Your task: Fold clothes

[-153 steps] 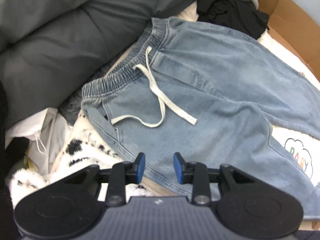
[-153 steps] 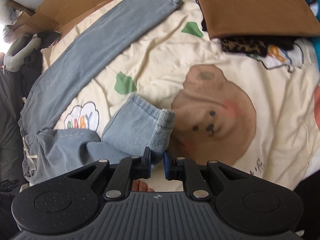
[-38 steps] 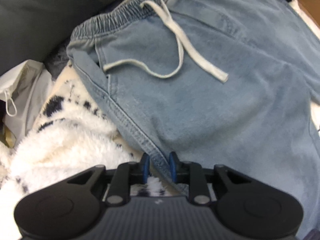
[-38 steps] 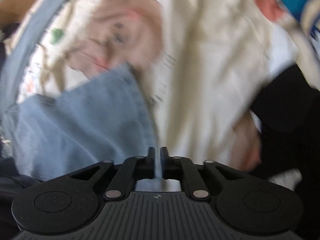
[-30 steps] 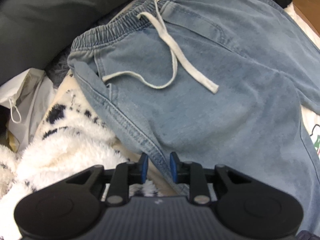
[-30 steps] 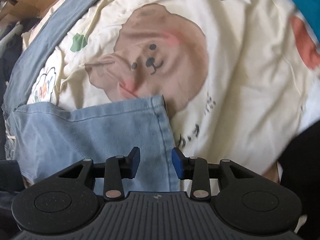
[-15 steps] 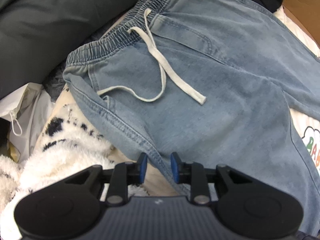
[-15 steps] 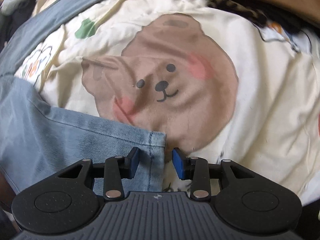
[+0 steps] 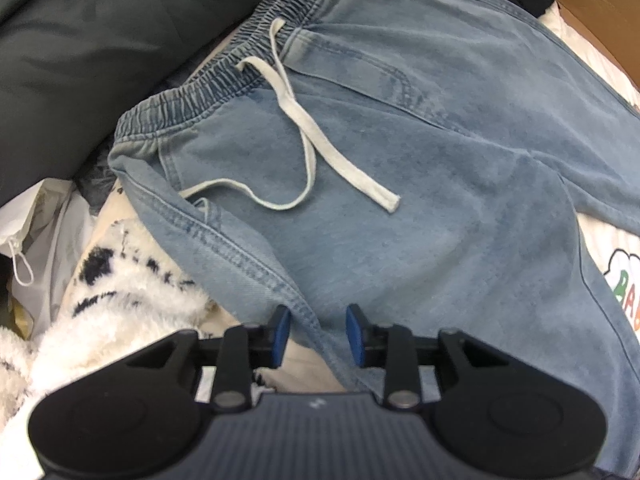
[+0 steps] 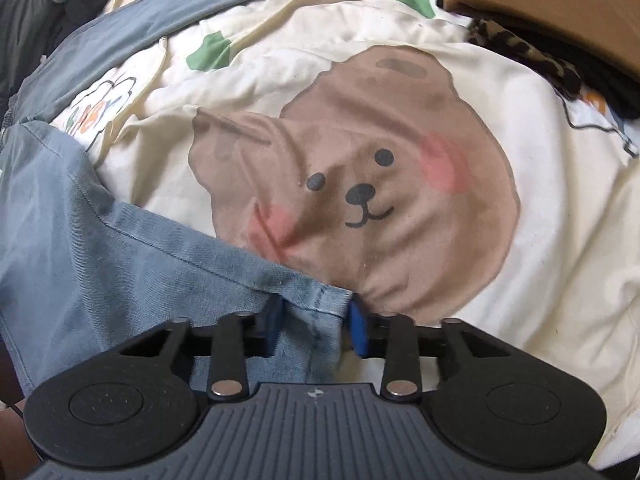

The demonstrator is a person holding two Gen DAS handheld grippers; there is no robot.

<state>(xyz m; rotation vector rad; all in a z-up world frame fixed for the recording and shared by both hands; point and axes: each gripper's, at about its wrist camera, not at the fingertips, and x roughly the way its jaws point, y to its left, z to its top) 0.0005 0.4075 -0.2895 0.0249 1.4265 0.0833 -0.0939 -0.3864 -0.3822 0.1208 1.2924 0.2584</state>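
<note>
On the bed, left wrist view: light blue denim drawstring trousers (image 9: 420,168) lie flat and fill most of the frame, elastic waistband (image 9: 224,68) toward 11 o'clock.
Cord: an off-white flat drawstring (image 9: 320,152) trails loose from the waistband across the trouser front toward 4 o'clock.
Left gripper: the left gripper (image 9: 319,335) sits at 6 o'clock, astride the stitched side seam (image 9: 256,260); its jaws are opening, with the seam edge between the blue pads but not visibly pinched.
Likely reason: it straddles the outer edge, seemingly to pin or release that side once the fabric lies flat.
Surroundings: a dark grey quilted cover (image 9: 92,48) at 10 o'clock, a fluffy white black-spotted fleece (image 9: 120,296) at 8 o'clock, a brown cardboard box (image 9: 596,12) at 1 o'clock.

Right wrist view, bedding: a cream sheet printed with a brown cartoon bear (image 10: 360,184) spreads from centre to 3 o'clock.
Trouser leg: one leg lies from 9 o'clock to 6 o'clock, its hem corner (image 10: 324,294) ending between the fingers; the other leg runs along 11 o'clock.
Right gripper: the right gripper (image 10: 316,330) is at 6 o'clock, jaws closing around the hem corner; whether the pads already press it I cannot tell.
Likely reason: taking the hem gives a handle to carry the leg over for the fold.
Stack: a folded tan-brown garment (image 10: 556,4) on a leopard-print piece (image 10: 524,56) at 1 o'clock, apparently finished items.
</note>
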